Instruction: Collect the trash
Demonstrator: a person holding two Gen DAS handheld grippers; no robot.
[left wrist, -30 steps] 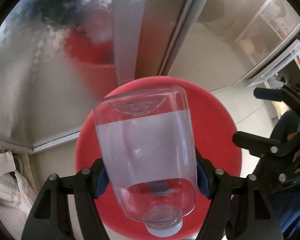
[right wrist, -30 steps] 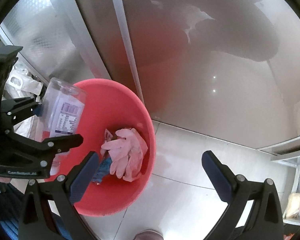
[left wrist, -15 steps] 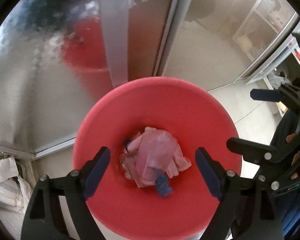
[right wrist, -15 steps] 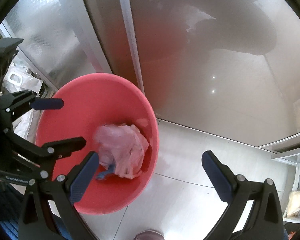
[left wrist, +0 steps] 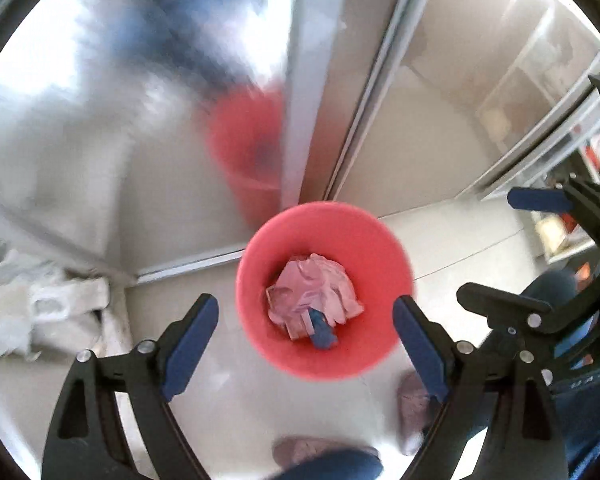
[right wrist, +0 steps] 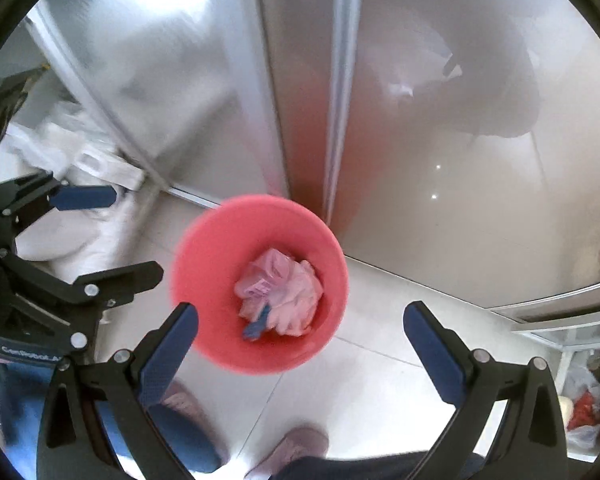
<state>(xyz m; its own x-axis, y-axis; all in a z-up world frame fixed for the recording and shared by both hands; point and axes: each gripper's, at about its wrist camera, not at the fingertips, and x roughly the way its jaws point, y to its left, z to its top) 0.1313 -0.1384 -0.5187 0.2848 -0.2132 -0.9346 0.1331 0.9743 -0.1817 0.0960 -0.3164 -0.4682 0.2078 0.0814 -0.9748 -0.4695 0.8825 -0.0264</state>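
A red bin [left wrist: 376, 240] stands on the pale tiled floor against a frosted glass partition; it also shows in the right wrist view [right wrist: 204, 248]. Inside lies a heap of trash [left wrist: 316, 292]: pale pink gloves, a clear plastic bottle and a blue scrap; the same heap shows in the right wrist view [right wrist: 280, 296]. My left gripper [left wrist: 306, 344] is open and empty, high above the bin. My right gripper [right wrist: 300, 348] is open and empty, also above it. Each gripper shows at the edge of the other's view.
White plastic bags [left wrist: 40, 304] lie on the floor left of the bin, by the partition's metal frame [right wrist: 336, 92]. The person's shoes [right wrist: 296, 448] and blue trousers stand just in front of the bin. Shelving with items stands at the far right [left wrist: 560, 232].
My left gripper opened and dropped the clear bottle into the red bin. Both grippers then rose well away from the bin, which now looks smaller.
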